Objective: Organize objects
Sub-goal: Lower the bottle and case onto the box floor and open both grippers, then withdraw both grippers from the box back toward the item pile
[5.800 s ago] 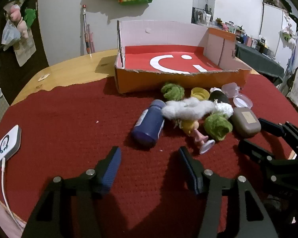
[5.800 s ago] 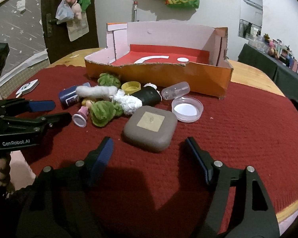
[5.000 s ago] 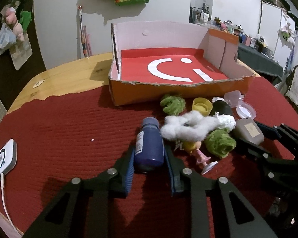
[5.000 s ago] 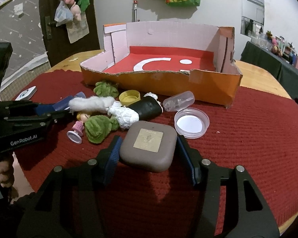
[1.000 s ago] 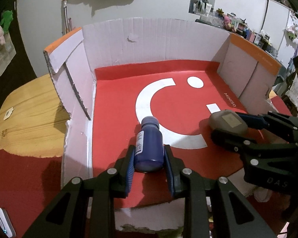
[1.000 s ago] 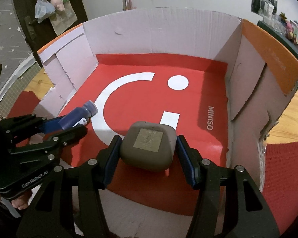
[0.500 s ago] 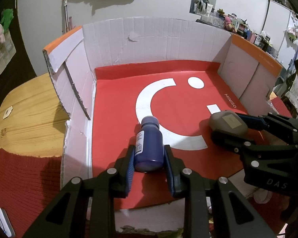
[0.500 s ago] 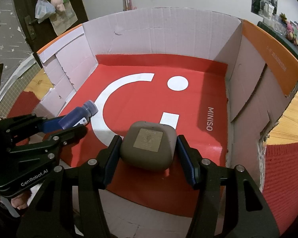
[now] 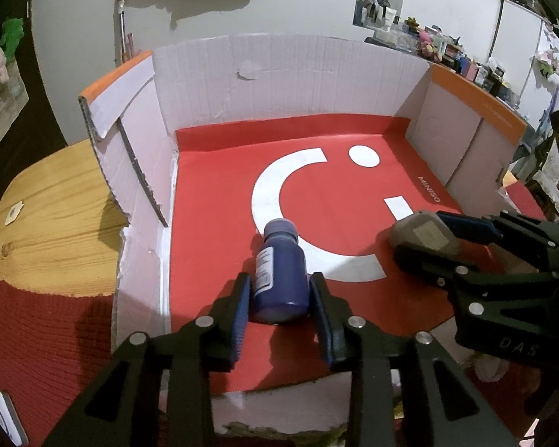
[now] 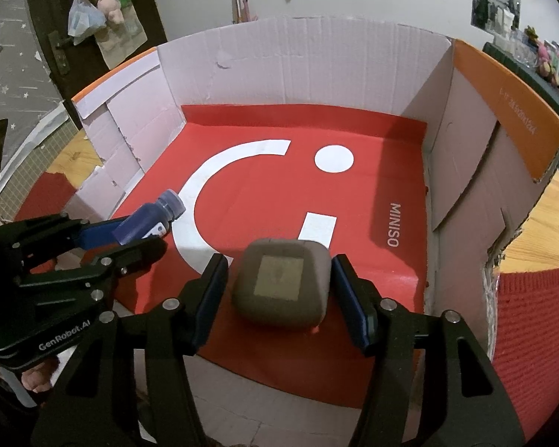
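Red paper printed with a white smile lines the floor of the cardboard box (image 9: 287, 74), where two hand-held grippers are setting down their loads side by side. The left gripper (image 9: 281, 298) straddles a dark blue bottle (image 9: 279, 279) that lies on its side on the liner, cap pointing away from the claw toward the far wall, so its long axis runs straight along the line of the fingers. Its jaws are opening: the left pad shows a sliver of daylight beside the bottle, though contact at the right pad cannot be ruled out. The right gripper (image 10: 279, 294) brackets a grey-brown rounded case (image 10: 283, 287) resting flat on the liner, label patch up, just short of the white bar of the printed face. Its jaws are also easing apart, with a clear gap at the left pad and the right pad close against the case or just off it. Each object sits directly ahead of its own claw, between the fingers, with the bottle nearer the box's left wall and the case toward the right. A clean release likely turns on drawing each gripper straight back along its fingers, since a sideways pull could roll the bottle across the liner.
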